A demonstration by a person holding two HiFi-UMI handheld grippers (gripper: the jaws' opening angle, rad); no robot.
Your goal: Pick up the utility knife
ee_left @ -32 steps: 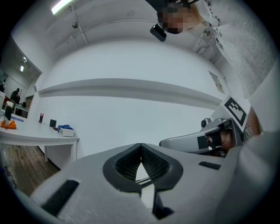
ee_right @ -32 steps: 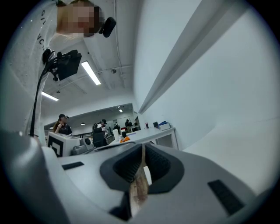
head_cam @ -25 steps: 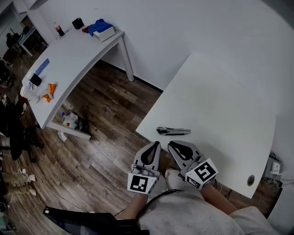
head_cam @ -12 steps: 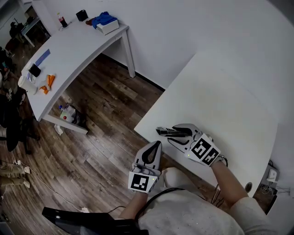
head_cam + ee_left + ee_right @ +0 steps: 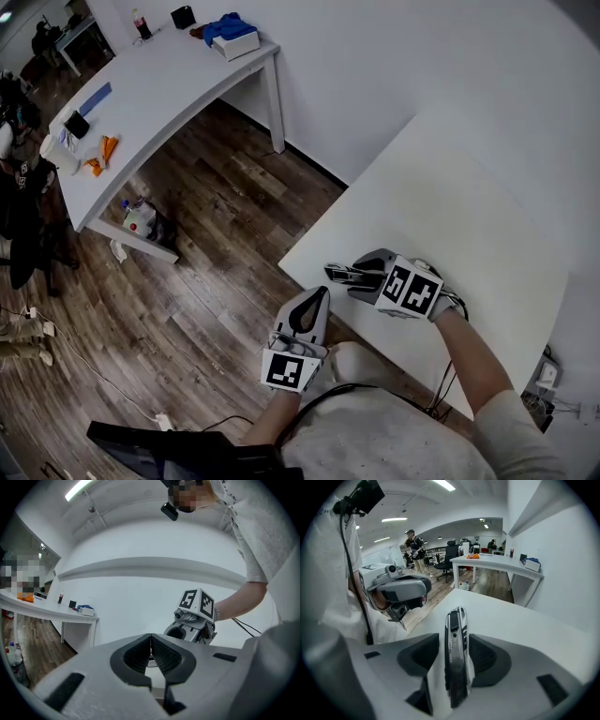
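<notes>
**Knife lies between the right jaws**

The knife (image 5: 456, 653) is slim, silver and black, with a black slider in a notched track along its top. It lies flat on the white table (image 5: 450, 216), near the edge. The right gripper (image 5: 453, 638) is spread around it, a gap on either side.

From the head view the knife (image 5: 339, 274) is only a dark sliver poking out of the right gripper (image 5: 354, 277). The left gripper (image 5: 150, 646) has its jaws pressed together on nothing, off the table's edge.

A wood-plank floor (image 5: 216, 253) runs along a white wall (image 5: 394, 56), between a white desk (image 5: 159, 108) and a white table (image 5: 469, 206).
</notes>
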